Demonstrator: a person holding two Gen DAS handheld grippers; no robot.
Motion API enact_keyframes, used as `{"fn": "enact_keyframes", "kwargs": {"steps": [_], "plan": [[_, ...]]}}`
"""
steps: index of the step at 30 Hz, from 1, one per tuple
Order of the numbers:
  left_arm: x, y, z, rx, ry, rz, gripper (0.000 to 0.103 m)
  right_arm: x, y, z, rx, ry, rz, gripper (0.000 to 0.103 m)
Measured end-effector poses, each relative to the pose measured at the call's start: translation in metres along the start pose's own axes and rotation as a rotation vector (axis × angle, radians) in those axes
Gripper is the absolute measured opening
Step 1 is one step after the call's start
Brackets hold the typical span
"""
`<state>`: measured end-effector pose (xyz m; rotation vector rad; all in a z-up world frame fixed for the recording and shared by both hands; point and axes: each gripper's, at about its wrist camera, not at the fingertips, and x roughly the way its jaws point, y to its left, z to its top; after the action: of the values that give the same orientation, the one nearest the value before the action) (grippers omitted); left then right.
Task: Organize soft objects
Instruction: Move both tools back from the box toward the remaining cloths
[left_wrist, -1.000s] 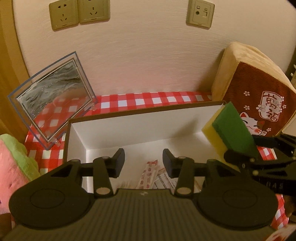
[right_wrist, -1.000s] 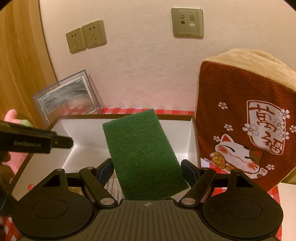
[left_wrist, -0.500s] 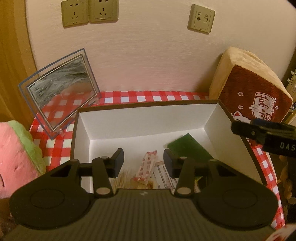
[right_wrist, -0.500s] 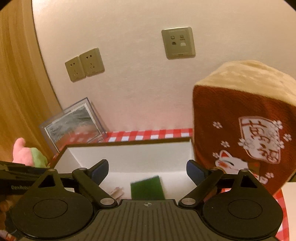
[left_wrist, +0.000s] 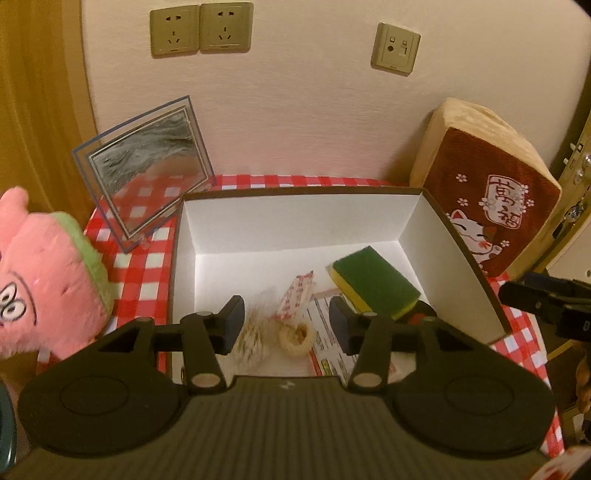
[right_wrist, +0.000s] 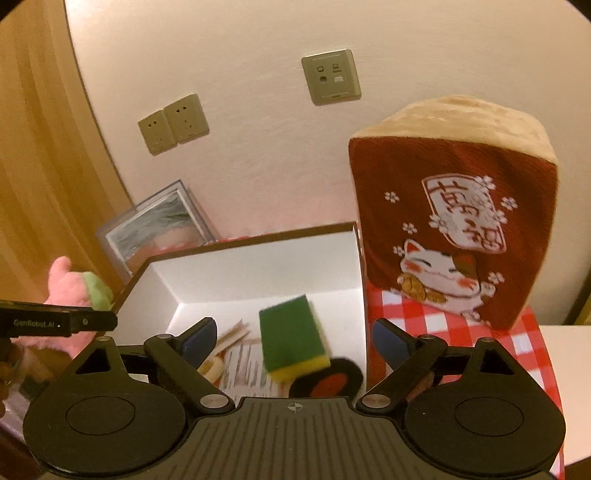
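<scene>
A green and yellow sponge (left_wrist: 375, 286) lies inside the white box (left_wrist: 295, 221), at its right side; it also shows in the right wrist view (right_wrist: 293, 341). My left gripper (left_wrist: 286, 321) is open and empty above the box's near edge. My right gripper (right_wrist: 293, 338) is open and empty, held above the box's near right part. A pink and green plush toy (left_wrist: 40, 277) sits left of the box. A brown lucky-cat cushion (right_wrist: 458, 221) stands right of the box.
The box (right_wrist: 258, 269) also holds paper packets (left_wrist: 297, 295), a leaflet, a straw-coloured bundle and a black and red round item (right_wrist: 327, 380). A clear picture frame (left_wrist: 144, 173) leans on the wall at back left. The table has a red checked cloth (left_wrist: 136, 266).
A second ago my right gripper held the sponge over the box. It opened and the sponge dropped into the box. Both grippers have since pulled back and up.
</scene>
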<state>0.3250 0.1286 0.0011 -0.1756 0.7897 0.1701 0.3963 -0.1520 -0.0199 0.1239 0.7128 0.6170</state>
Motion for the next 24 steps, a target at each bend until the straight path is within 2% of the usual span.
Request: {"fn": "enact_keyframes", "kwargs": {"steps": [13, 24], "plan": [[-0.051, 0.007, -0.04, -0.008, -0.004, 0.008, 0.05, -0.056, 0.007, -0.034, 0.023, 0.003, 0.012, 0.09], [-0.076, 0.017, -0.085, -0.045, 0.039, 0.038, 0.05, -0.084, 0.01, -0.074, 0.025, 0.076, 0.001, 0.089]]}}
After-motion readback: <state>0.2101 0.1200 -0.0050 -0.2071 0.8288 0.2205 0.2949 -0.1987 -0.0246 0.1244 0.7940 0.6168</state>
